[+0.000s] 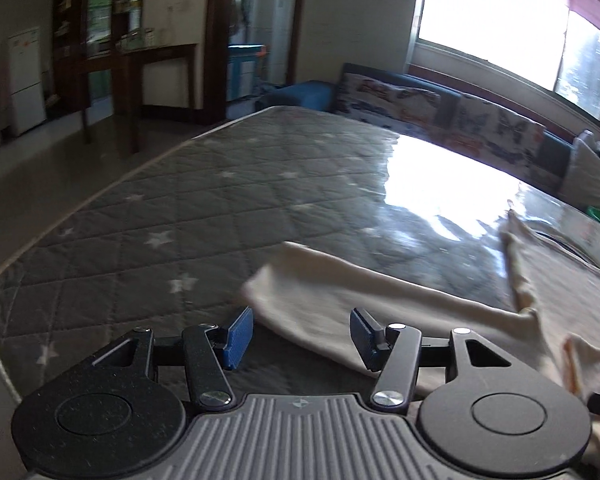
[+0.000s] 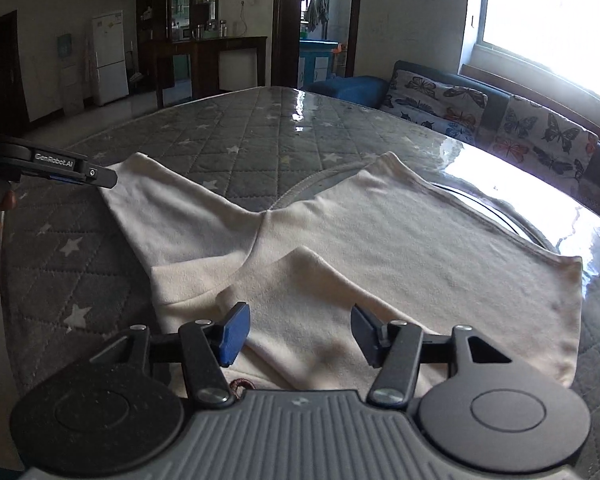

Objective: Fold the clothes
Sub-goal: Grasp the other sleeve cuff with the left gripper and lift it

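Cream garment spread on a quilted bed, both claws released above it.

A cream-white knit garment (image 2: 380, 240) lies partly folded on the grey star-patterned quilted mattress (image 2: 228, 136), one sleeve stretched toward the left and a flap doubled over near the front. The right claw (image 2: 300, 334) hangs over that near fold, blue pads apart and gripping nothing. The left claw (image 1: 300, 338) stands over the sleeve's end (image 1: 300, 280), jaws likewise apart and empty. A butterfly-print sofa (image 2: 500, 120) runs beneath the bright window (image 2: 560, 20).
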`<control>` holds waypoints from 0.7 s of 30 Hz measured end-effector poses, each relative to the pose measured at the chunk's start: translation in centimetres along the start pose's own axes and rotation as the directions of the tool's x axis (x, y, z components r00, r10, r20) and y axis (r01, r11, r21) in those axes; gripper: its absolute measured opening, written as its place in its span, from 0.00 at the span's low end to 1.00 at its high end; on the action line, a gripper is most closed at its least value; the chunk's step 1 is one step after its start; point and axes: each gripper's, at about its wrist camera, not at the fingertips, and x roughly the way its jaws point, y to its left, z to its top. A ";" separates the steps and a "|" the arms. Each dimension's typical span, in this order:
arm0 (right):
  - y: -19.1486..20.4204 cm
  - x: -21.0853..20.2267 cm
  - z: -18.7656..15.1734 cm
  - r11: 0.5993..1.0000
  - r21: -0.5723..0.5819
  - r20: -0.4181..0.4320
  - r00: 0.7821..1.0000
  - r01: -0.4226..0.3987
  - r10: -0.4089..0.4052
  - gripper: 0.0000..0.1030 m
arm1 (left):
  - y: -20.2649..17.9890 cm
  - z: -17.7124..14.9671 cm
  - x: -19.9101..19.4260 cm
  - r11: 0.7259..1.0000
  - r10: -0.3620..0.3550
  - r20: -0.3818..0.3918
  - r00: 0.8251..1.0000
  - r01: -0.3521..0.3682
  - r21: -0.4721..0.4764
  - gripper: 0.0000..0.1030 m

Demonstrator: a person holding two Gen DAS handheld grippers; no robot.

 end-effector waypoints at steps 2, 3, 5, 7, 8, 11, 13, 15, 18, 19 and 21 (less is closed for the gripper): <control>0.0 0.0 0.3 1.000 0.000 0.009 1.000 0.000 0.000 0.56 | 0.8 0.3 0.8 0.999 0.031 -0.016 0.999 -0.032 -0.031 0.54; 0.0 -0.1 0.3 1.000 -0.002 0.012 1.000 0.001 -0.001 0.56 | 1.0 0.3 1.1 0.999 0.036 -0.022 0.999 -0.037 -0.038 0.54; 0.1 -0.4 0.2 1.000 -0.005 0.018 1.000 0.003 -0.003 0.56 | 1.3 0.5 1.5 0.998 0.046 -0.032 0.998 -0.047 -0.049 0.54; 0.1 -0.6 0.1 1.000 -0.007 0.025 1.000 0.005 -0.005 0.56 | 1.3 0.6 1.7 0.997 0.053 -0.032 0.998 -0.055 -0.052 0.52; 0.1 -0.8 0.1 1.000 -0.007 0.027 1.000 0.005 -0.005 0.56 | 1.3 0.6 1.8 0.997 0.059 -0.031 0.998 -0.061 -0.056 0.51; 0.2 -0.8 0.1 1.000 -0.007 0.036 0.999 0.010 -0.010 0.57 | 1.1 0.9 2.1 0.994 0.083 -0.028 0.996 -0.085 -0.066 0.39; 0.0 -1.2 -0.1 1.000 -0.006 0.044 0.999 0.014 -0.014 0.57 | 1.0 1.0 2.2 0.993 0.084 -0.028 0.996 -0.086 -0.076 0.27; -0.2 -1.6 -0.3 1.000 0.002 0.052 0.998 0.020 -0.020 0.59 | 1.0 1.0 2.3 0.992 0.084 -0.024 0.996 -0.085 -0.090 0.19; -0.5 -2.1 -0.4 0.999 0.019 0.065 0.997 0.033 -0.034 0.60 | 1.5 1.1 2.2 0.989 0.035 -0.016 0.999 -0.037 -0.145 0.11; -0.7 -2.4 -0.5 0.999 0.025 0.070 0.997 0.036 -0.037 0.60 | 1.4 1.1 1.9 0.988 0.016 -0.002 1.000 -0.016 -0.153 0.10; -1.2 -3.0 -0.8 0.998 0.040 0.081 0.996 0.043 -0.046 0.60 | 1.1 0.8 0.5 0.989 -0.028 0.041 0.999 0.033 -0.143 0.10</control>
